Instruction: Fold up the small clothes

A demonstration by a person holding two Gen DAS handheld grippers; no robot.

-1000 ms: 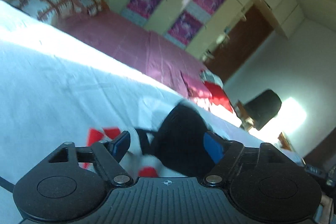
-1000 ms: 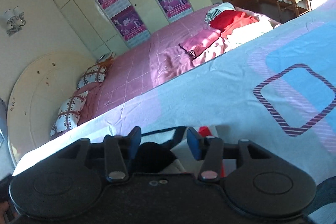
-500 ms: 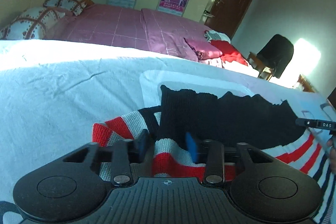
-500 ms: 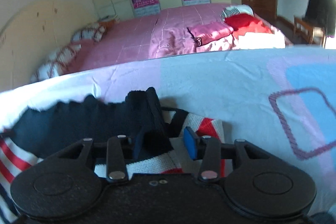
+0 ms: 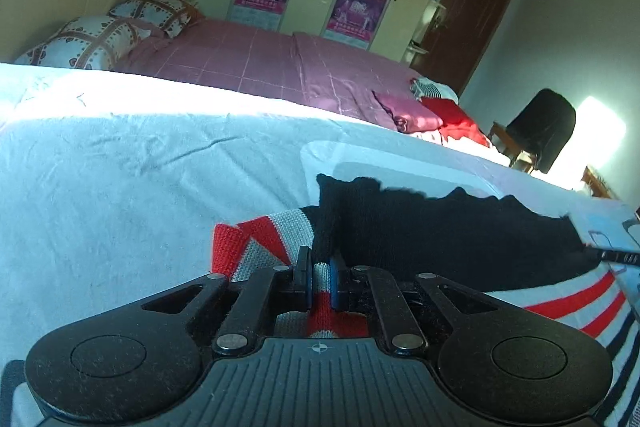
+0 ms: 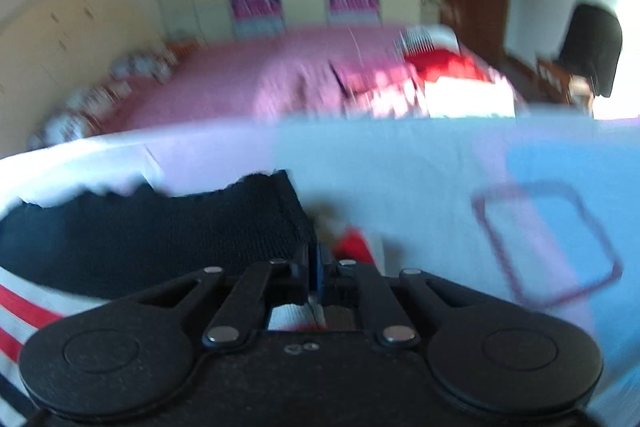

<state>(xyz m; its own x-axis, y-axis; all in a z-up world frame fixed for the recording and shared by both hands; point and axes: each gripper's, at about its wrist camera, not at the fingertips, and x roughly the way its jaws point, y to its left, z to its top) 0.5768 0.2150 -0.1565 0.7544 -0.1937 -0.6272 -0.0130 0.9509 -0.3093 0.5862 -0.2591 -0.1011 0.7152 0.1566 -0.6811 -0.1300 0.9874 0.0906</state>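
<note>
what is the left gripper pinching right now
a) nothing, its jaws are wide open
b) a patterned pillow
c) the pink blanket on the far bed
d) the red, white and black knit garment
d: in the left wrist view the left gripper has its blue pads pressed on a fold of the striped knit garment lying on the white sheet.

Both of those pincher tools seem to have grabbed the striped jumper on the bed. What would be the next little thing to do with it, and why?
Probably lift both ends together and carry them over toward the black band. The left gripper is shut on the striped knit sweater at one end and the right gripper on the other, while the sweater lies spread flat across the white sheet, not yet folded.
</note>
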